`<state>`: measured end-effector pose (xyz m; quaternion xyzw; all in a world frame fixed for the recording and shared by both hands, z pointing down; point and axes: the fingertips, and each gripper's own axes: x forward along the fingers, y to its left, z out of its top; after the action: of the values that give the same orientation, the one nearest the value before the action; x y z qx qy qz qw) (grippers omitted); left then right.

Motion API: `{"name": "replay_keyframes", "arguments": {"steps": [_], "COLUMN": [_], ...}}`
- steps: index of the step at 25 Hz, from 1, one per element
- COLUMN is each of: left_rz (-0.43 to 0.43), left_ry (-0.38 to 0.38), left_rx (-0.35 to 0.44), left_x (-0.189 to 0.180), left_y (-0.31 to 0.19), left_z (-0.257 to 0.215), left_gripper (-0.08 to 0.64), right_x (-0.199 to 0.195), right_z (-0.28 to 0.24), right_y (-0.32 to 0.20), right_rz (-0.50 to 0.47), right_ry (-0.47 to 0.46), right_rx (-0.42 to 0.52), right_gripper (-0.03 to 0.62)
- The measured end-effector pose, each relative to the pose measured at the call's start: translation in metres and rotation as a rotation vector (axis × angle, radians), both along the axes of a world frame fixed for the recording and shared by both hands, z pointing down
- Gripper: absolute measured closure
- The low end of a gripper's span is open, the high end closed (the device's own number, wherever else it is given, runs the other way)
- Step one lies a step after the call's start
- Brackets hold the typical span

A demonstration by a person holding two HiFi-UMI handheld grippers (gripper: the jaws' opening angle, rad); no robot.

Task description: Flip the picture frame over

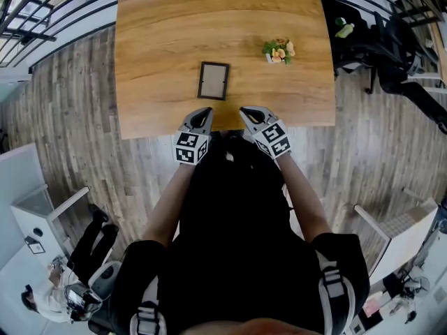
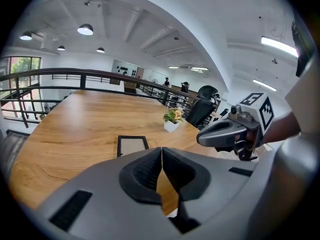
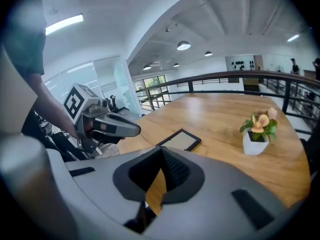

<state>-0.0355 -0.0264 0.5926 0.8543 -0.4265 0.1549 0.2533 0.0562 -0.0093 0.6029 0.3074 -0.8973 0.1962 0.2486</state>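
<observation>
A small black picture frame lies flat on the wooden table, a short way in from the near edge. It also shows in the left gripper view as the picture frame and in the right gripper view as the picture frame. My left gripper is shut and empty at the table's near edge, just short of the frame. Beside it, my right gripper is shut and empty too. Each gripper view shows the other: right gripper, left gripper.
A small white pot of flowers stands to the right of the frame. Black office chairs sit past the table's right side. A dark railing runs behind the far edge. White cabinets stand on the floor near me.
</observation>
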Motion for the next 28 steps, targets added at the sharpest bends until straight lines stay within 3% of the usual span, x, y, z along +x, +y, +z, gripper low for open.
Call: {"name": "replay_keyframes", "arguments": {"steps": [7,21,22,24,28], "left_rz": [-0.082,-0.125,-0.125,-0.127,-0.154], "left_ry": [0.005,-0.006,-0.009,-0.014,-0.075], "left_rx": [0.015,0.010,0.007,-0.006,-0.024], "left_x": [0.012,0.004,0.006,0.010,0.008], "left_y": [-0.006,0.002,0.002,0.000,-0.003], "left_z": [0.003,0.021,0.024,0.031,0.047], "left_gripper": [0.539,0.535,0.514,0.404,0.288], "right_x": [0.008,0.003,0.005,0.011,0.022], "right_z": [0.008,0.020,0.021,0.025,0.029], "right_y": [-0.008,0.011,0.013,0.015,0.018], "right_rz": [-0.091,-0.110,-0.108,-0.103,-0.087], "right_ry": [-0.001,0.004,0.006,0.016,0.025], "right_rx": [-0.012,-0.043,-0.046,-0.051,-0.063], "right_gripper": [0.584,0.584,0.584,0.584,0.584]}}
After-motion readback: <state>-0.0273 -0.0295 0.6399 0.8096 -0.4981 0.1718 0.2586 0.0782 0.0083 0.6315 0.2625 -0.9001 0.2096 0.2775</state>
